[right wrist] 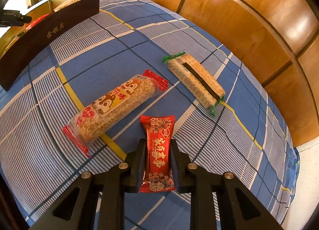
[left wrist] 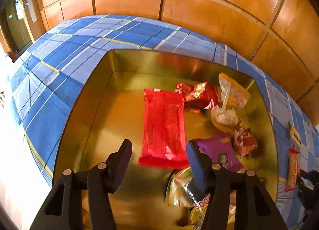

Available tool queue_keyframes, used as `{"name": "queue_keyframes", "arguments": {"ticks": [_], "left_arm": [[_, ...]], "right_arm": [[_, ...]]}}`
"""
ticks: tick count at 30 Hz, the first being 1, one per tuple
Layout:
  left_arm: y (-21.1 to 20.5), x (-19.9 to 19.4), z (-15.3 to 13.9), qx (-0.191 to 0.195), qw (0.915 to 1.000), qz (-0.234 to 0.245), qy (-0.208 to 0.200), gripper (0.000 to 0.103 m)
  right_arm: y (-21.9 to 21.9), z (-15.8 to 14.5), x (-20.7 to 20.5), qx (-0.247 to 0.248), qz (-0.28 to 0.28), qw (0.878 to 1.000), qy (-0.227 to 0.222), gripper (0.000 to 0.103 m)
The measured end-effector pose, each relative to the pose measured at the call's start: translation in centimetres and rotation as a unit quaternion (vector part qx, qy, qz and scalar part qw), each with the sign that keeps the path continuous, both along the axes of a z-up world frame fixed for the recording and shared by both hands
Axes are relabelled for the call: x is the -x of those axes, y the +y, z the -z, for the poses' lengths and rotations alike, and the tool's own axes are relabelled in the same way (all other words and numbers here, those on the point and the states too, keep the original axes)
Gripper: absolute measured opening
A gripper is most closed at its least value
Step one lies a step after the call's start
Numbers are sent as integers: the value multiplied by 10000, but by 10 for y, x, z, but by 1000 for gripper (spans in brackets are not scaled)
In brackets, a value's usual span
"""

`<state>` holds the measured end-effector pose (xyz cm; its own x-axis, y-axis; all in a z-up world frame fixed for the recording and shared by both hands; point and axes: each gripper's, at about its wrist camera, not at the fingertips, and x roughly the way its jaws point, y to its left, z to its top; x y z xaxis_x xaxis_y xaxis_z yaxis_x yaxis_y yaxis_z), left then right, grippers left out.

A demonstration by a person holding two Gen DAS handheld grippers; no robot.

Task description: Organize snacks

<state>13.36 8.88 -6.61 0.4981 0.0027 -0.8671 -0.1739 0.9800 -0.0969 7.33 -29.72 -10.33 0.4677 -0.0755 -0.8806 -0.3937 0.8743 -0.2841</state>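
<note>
In the left wrist view my left gripper (left wrist: 158, 146) hangs open over a gold-lined box (left wrist: 139, 60). A long red packet (left wrist: 163, 126) lies blurred on the box floor just beyond the fingertips, and the pads do not touch it. Several other snacks crowd the box's right side: a red foil pack (left wrist: 199, 94), a yellow-and-clear bag (left wrist: 231, 98) and a purple packet (left wrist: 219, 150). In the right wrist view my right gripper (right wrist: 158, 142) is shut on a small red packet with gold print (right wrist: 159, 150), held just above the blue plaid cloth (right wrist: 99, 60).
On the cloth ahead of the right gripper lie a puffed-rice bar with red ends (right wrist: 115, 106) and a cracker pack with green ends (right wrist: 195, 80). The box's dark outer wall (right wrist: 49, 36) stands at the far left. Wooden wall panels (right wrist: 259, 20) run behind the table.
</note>
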Motion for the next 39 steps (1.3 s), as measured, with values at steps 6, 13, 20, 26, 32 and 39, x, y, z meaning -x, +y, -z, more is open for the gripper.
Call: {"name": "queue_keyframes", "arguments": {"ticks": [6, 13, 20, 26, 32, 39], "left_arm": [[-8, 16, -9, -126, 9995, -69, -280, 53], [-29, 33, -17, -307, 9979, 242, -517, 53], [-41, 42, -14, -310, 9977, 343, -496, 53], [-46, 49, -18, -335, 9972, 382, -553, 53], [-48, 55, -20, -257, 9974, 401, -546, 53], [-39, 63, -21, -154, 9981, 288, -531, 53]], "right_arm": [[0, -1, 1, 1, 3, 10000, -2, 22], [-2, 0, 0, -104, 63, 9999, 50, 23], [-2, 2, 0, -18, -15, 10000, 10, 23], [0, 1, 1, 1, -25, 10000, 2, 23], [1, 1, 2, 15, -28, 10000, -5, 23], [2, 0, 4, 62, -56, 10000, -38, 23]]}}
